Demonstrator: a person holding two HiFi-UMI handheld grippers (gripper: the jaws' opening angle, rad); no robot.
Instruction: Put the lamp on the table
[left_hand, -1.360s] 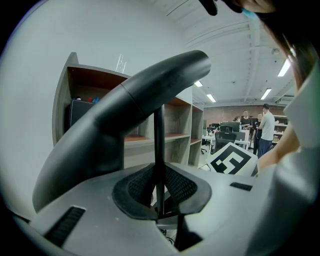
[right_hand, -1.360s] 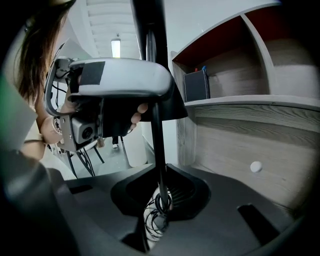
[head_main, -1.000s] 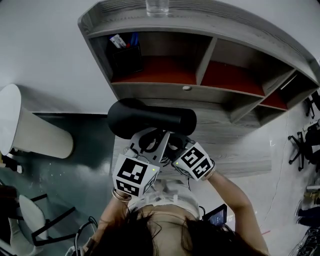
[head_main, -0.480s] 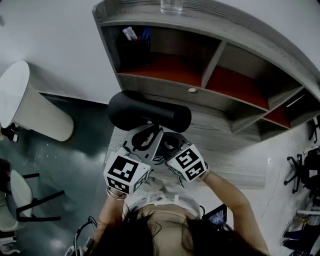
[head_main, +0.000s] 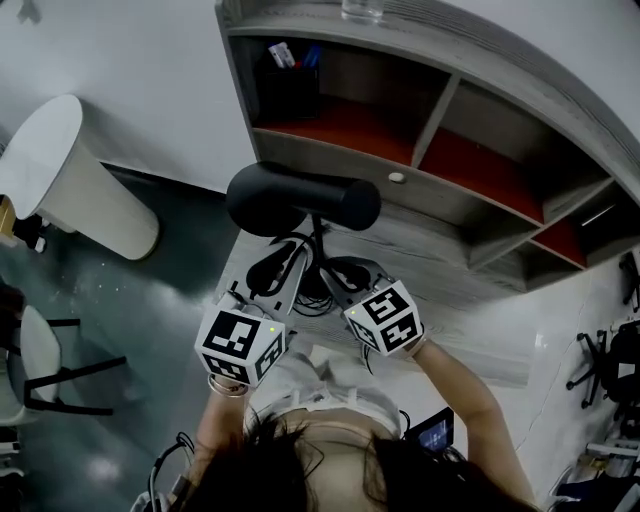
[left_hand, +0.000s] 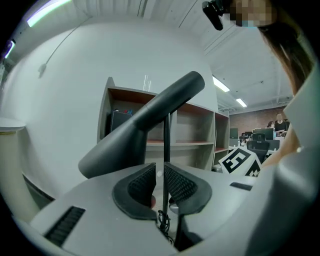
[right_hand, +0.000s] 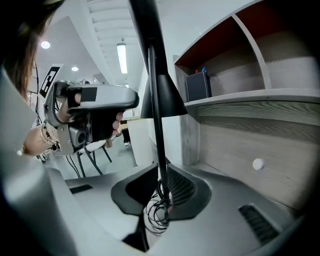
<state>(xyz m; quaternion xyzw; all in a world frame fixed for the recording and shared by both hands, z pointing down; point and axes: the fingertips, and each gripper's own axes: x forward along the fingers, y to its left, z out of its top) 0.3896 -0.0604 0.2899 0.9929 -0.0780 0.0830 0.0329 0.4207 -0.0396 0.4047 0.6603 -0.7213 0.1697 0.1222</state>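
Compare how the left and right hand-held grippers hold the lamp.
The left hand-held gripper meets the lamp stem from the head view's left; the right hand-held gripper meets it from that view's right. Loose loops of cord bunch at the right hand-held gripper's jaws; below the left hand-held gripper's jaws only a short tangle hangs. Shared: both are shut on the thin black stem beneath the shade.

Left gripper (left_hand: 159, 170), right gripper (right_hand: 162, 175) both clamped
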